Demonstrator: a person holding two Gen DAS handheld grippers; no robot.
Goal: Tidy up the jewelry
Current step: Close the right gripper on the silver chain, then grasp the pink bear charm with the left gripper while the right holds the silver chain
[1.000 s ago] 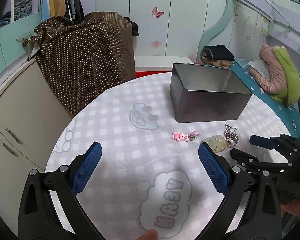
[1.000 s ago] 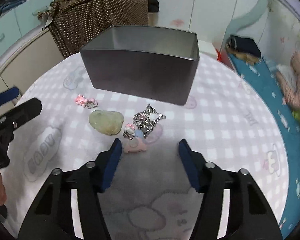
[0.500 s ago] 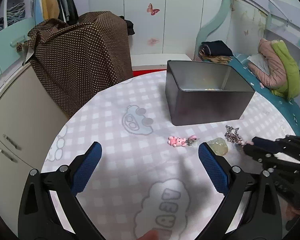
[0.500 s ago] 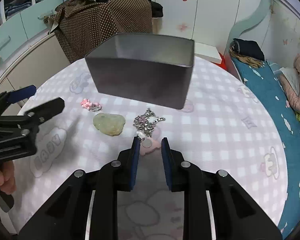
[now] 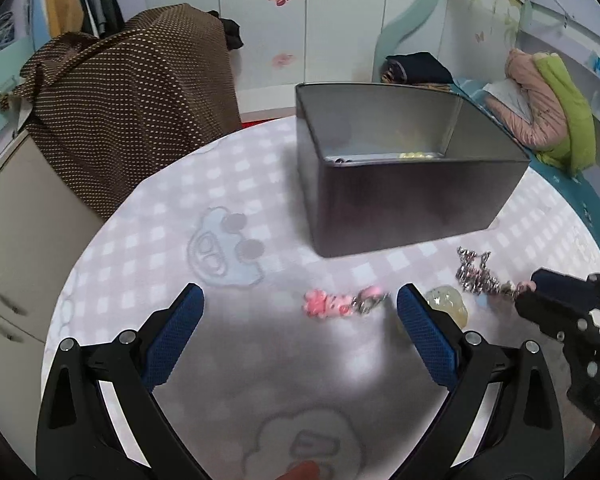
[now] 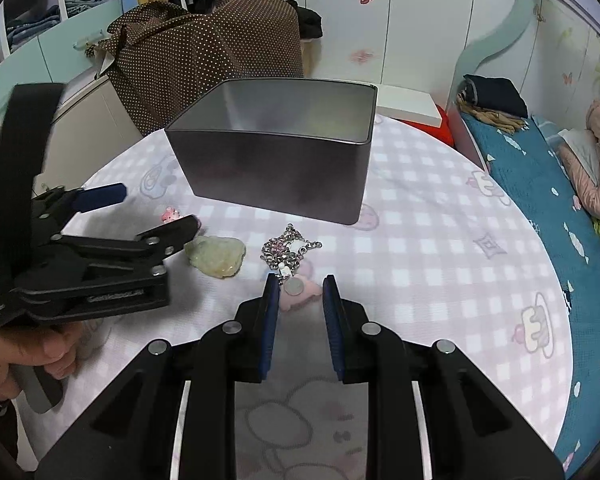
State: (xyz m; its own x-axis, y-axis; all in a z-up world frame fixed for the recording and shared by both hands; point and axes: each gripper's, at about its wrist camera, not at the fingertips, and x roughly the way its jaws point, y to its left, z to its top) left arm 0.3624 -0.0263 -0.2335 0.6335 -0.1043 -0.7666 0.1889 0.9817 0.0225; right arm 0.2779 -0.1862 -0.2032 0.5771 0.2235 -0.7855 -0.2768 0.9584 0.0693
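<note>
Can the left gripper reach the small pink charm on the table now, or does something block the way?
Probably yes. The left gripper is open, and the pink charm lies on the tablecloth just ahead between its fingers, nothing covering it. The pale green stone sits close beside the right-hand finger but not in the path.

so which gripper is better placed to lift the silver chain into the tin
Right. The right gripper has narrowed around the pink charm on the silver chain; the left gripper is wide open by the pink keychain.
</note>
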